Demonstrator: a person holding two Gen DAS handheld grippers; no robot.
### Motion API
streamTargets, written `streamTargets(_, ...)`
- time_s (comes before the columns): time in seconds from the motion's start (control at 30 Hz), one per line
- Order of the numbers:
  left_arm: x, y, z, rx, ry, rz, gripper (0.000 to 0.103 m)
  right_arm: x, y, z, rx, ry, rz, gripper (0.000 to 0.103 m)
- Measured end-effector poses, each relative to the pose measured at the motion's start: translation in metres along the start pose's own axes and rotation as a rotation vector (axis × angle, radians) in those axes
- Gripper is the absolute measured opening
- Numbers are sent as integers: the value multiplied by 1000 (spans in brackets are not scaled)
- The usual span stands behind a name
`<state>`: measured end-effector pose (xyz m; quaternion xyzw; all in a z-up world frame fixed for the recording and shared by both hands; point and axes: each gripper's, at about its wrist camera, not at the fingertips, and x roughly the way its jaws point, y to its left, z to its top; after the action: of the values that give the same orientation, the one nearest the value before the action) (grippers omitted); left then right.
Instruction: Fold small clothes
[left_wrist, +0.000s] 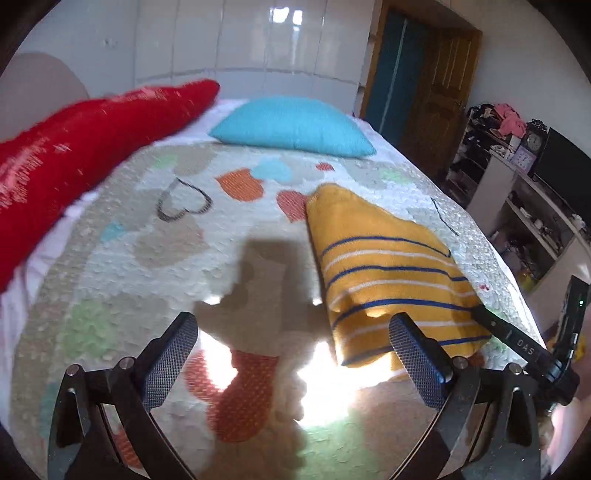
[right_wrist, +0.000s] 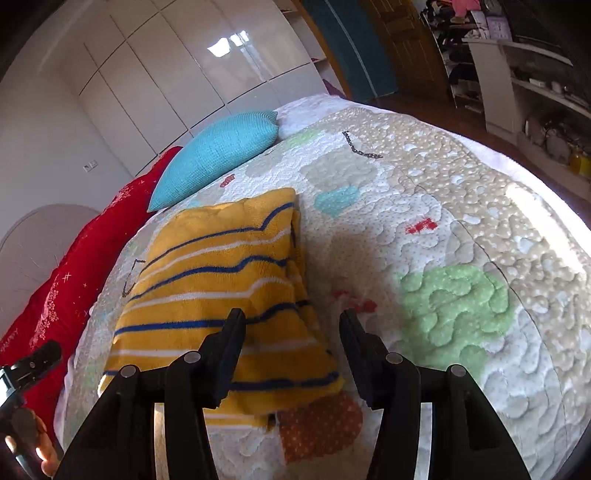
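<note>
Yellow striped garment (right_wrist: 221, 295) lies folded on the quilt (right_wrist: 443, 206) near its right edge, both grippers, left (left_wrist: 291, 332) and right (right_wrist: 291, 328), agape and empty.

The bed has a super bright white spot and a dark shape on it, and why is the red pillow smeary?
Left wrist view: sunlight overexposes the quilt; the dark shape is a shadow; the red pillow is motion-blurred. Right wrist view: glare washes out the quilt's right edge; the fisheye bends the wardrobe.
</note>
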<state>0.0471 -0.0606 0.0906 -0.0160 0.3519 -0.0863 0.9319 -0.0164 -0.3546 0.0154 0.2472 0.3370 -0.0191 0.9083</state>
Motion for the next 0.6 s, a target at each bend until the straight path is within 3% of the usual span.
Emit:
streamTargets(0.17,-72,9,-4,3,-271,284,103,-43,21,-27,-40,-41,-32,59)
streamTargets(0.27,-109,17,-3,-49,-357,359,103,-75,38,-37,-77,-85,-33,65)
streamTargets(0.43,-151,17,-14,-31,-372,216,103,-123,64,-48,-146,-159,-61,75)
streamTargets(0.6,-144,20,-29,-14,-221,28,103,-143,75,-63,-184,-164,-88,80)
